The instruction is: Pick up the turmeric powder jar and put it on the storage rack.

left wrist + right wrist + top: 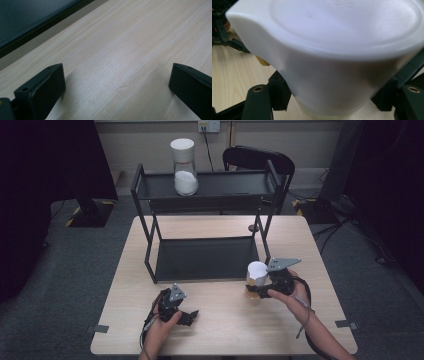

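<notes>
A jar with a white lid [256, 274] and yellowish contents hangs just above the wooden table [225, 330] at its right front. My right gripper [254, 287] is shut on it from the right. In the right gripper view the white lid [337, 37] looms close, and the right gripper [332, 97] has its black pads pressed on the jar's sides below the lid. My left gripper [187, 316] rests low at the table's left front. In the left gripper view the left gripper [117, 85] stands open with only bare wood between its jaws.
A black two-tier rack [150, 245] stands at the back middle of the table. A second white-lidded jar [184, 167] with white powder sits on its top shelf. A dark chair [257, 157] stands behind the table.
</notes>
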